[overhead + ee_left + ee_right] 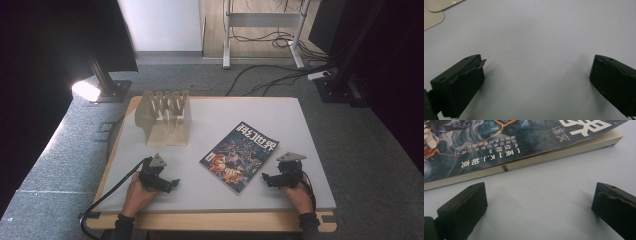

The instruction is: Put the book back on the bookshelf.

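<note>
Across the grey counter (pixel 300 150), bare surface rings everything. At eleven o'clock stands a wooden rack (pixel 165 117); the magazine (pixel 240 156) lies askew at centre. Its near edge faces the right hand-held gripper (pixel 267 180), jaws wide, empty. At seven o'clock, the left hand-held gripper (pixel 172 184) gapes over bare surface.

One magazine (pixel 239 157), one wooden rack (pixel 164 117) (slotted), two grippers.

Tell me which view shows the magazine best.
The high view: the whole magazine lies flat on the table, cover up, between the two grippers. The right gripper view gives a close look at one page edge and part of the cover. The left gripper view faces bare tabletop.
</note>
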`<action>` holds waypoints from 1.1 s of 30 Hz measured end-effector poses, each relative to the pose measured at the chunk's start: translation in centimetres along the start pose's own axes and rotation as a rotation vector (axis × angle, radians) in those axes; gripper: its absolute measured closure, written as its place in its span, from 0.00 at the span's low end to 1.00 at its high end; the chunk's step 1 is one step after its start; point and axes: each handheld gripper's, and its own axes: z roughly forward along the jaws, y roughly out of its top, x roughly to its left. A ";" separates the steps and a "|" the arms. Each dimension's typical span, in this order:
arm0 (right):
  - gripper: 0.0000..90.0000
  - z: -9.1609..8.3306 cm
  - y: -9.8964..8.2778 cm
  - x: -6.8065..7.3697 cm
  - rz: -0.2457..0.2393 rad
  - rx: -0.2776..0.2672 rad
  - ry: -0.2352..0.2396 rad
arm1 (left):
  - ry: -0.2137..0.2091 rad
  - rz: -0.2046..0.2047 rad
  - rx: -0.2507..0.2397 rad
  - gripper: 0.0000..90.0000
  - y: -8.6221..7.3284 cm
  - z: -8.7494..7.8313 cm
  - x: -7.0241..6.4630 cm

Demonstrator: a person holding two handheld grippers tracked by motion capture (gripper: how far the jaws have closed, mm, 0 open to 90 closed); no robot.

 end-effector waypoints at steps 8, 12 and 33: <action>0.00 0.0 0.0 0.0 0.001 0.002 0.000 | 0.010 -0.016 0.000 0.00 0.1 0.0 -0.2; 0.00 0.0 0.0 0.0 0.003 0.002 0.003 | -0.007 -0.034 -0.004 0.00 0.3 0.0 0.0; 0.00 -1.4 2.8 -0.5 -0.037 -0.023 0.019 | -0.077 0.072 -0.010 0.00 6.5 1.3 -1.6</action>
